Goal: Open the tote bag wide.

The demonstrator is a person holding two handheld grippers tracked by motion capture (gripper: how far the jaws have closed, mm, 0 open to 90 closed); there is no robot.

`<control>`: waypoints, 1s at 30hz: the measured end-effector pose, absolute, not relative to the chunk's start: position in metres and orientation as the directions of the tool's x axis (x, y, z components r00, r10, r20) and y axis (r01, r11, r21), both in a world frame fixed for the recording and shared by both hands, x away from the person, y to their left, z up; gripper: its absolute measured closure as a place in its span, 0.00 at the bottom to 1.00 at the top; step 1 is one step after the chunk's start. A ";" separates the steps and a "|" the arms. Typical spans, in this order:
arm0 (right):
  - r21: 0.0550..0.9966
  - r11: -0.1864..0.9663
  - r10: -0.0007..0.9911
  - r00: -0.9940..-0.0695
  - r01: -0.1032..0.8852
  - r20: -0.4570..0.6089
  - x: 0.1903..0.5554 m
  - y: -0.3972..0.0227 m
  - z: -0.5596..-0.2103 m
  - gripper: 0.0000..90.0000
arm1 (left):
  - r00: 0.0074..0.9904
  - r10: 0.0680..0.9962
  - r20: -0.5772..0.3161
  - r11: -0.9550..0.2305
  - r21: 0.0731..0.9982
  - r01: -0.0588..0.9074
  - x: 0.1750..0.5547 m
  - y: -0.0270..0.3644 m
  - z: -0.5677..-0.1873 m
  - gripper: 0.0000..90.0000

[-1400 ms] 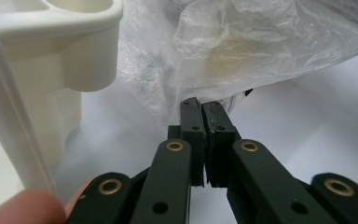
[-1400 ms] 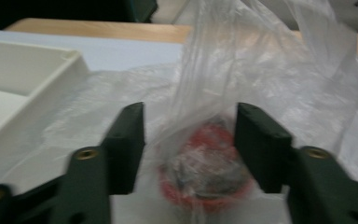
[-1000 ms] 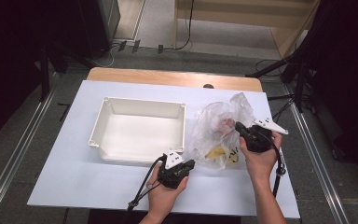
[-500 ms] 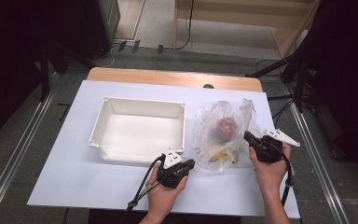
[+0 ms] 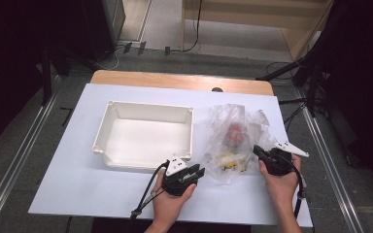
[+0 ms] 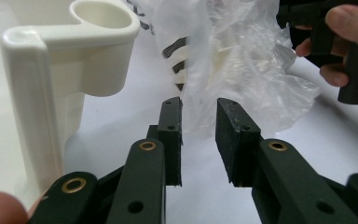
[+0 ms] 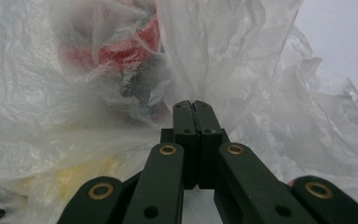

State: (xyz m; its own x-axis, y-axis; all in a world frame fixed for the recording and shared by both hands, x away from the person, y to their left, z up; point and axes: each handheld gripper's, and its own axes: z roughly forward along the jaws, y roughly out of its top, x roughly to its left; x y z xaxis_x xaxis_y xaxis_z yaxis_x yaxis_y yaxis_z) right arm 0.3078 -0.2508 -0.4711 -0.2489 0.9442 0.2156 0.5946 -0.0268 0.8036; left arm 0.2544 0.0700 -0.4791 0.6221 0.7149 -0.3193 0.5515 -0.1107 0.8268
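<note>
Two claws at one thin plastic bag [image 5: 233, 138]: right claw [image 7: 196, 105] clenched on a fold of film, red [image 7: 116, 51] and yellow [image 7: 84, 175] things just beyond its tips. Left claw [image 6: 198, 119] just parting, jaws released, bag edge ahead, white bin [image 6: 70, 60] beside. Probably light, limp, slippery, tearable; best pinched at a bunched fold.

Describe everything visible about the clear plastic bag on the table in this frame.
The plastic bag is thin, clear and heavily crumpled. It lies slumped on the white table, right of the white bin. Through the film show a red item and something yellow, both too blurred to name. The right gripper is shut on a fold of the film. The left gripper has just been opening, with the bag's edge at its tips but not pinched.
</note>
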 end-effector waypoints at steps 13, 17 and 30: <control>0.756 -0.016 0.957 -0.208 0.654 0.201 0.306 -0.263 -0.485 1.00 | 0.614 0.724 -0.315 -0.108 0.827 0.552 0.254 0.069 -0.479 0.91; 0.747 -0.030 0.960 -0.188 0.664 0.206 0.305 -0.271 -0.489 1.00 | 0.612 0.727 -0.311 -0.113 0.825 0.554 0.254 0.069 -0.479 0.97; 0.826 -0.087 0.945 -0.217 0.557 0.246 0.285 -0.280 -0.464 0.78 | 0.670 0.707 -0.228 -0.147 0.879 0.454 0.240 0.065 -0.474 0.87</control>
State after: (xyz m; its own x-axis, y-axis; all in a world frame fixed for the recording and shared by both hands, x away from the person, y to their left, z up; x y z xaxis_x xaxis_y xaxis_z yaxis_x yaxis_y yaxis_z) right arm 0.2848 -0.2802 -0.4642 -0.2172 0.9447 0.2458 0.5571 -0.0868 0.8259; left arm 0.2403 0.0650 -0.4745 0.6700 0.7066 -0.2277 0.4539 -0.1472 0.8788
